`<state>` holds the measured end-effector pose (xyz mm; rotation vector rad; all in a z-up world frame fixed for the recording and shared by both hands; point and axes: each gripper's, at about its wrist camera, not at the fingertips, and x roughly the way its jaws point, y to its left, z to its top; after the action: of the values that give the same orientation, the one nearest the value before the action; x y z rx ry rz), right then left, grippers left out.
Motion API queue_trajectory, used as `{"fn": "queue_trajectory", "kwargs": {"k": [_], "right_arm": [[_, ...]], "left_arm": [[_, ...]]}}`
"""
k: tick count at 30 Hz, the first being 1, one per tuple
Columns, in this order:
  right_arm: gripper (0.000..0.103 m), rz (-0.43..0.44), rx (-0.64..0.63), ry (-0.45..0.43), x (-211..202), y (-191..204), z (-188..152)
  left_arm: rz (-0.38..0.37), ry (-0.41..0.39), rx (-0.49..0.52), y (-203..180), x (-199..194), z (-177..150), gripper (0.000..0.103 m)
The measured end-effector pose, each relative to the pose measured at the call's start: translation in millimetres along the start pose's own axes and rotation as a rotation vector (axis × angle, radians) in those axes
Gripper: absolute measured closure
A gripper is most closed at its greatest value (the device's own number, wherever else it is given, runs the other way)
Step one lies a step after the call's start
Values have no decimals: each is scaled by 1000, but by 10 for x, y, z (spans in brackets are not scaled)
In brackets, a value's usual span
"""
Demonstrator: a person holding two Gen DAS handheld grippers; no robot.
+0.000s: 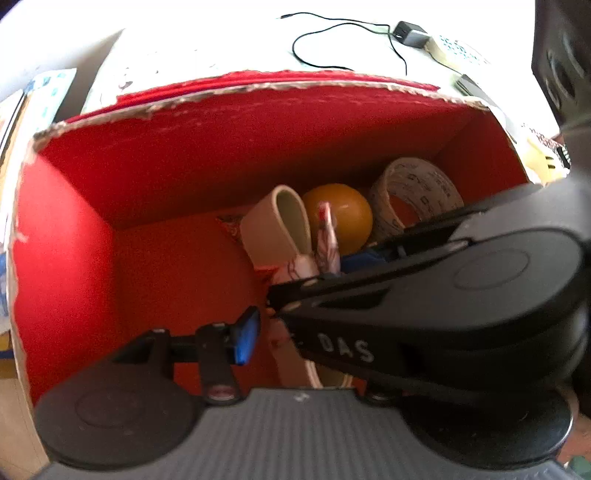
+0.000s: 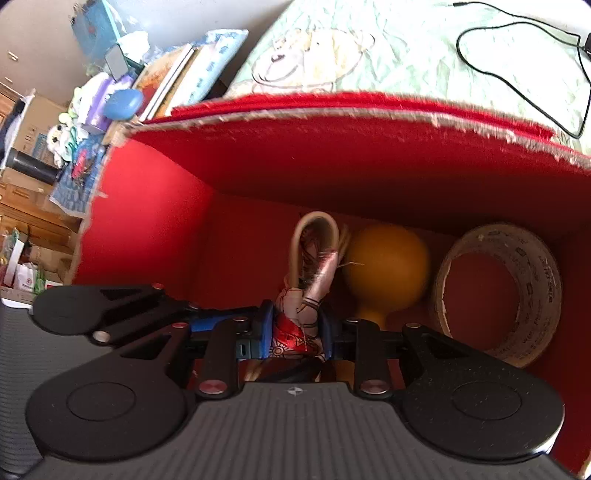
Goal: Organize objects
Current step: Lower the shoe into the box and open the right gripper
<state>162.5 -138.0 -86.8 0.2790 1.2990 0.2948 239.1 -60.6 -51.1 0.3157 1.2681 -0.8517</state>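
A bed covered by a pale green sheet printed with a cartoon figure (image 2: 388, 48) carried an open red cardboard box with torn edges (image 2: 332, 155), and behind the box on the sheet lay a thin black cable (image 2: 517, 79) running to a dark adapter (image 1: 408, 33).

box (image 1: 258, 122) left floor bare, tape roll (image 1: 417, 192) right

"DAS" on right hand-held gripper (image 1: 306, 269)

A black cable (image 2: 517, 74) lies on a pale printed cloth (image 2: 388, 48); books (image 2: 173, 85) are stacked beside it.
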Motion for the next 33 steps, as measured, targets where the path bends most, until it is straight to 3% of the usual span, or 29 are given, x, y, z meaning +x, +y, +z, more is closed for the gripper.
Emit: {"fn": "queue_trajectory", "kwargs": {"k": [10,23,28,33], "right_arm": [[73,23,71,-39,-112,-142,-54],[73,-6,117,-155,-381,-134,-281],[71,-15,130,-191,-463,-133,-405],[62,-51,132,-261,-587,-128,-510]], "left_arm": [[46,-4,-6,11,-23,-10,57],[203,-73,35,-91,-192,-125,52],[233,-101,40,-137,-301,-165,46],[270,-143,49,-225,-421,-244,34]]}}
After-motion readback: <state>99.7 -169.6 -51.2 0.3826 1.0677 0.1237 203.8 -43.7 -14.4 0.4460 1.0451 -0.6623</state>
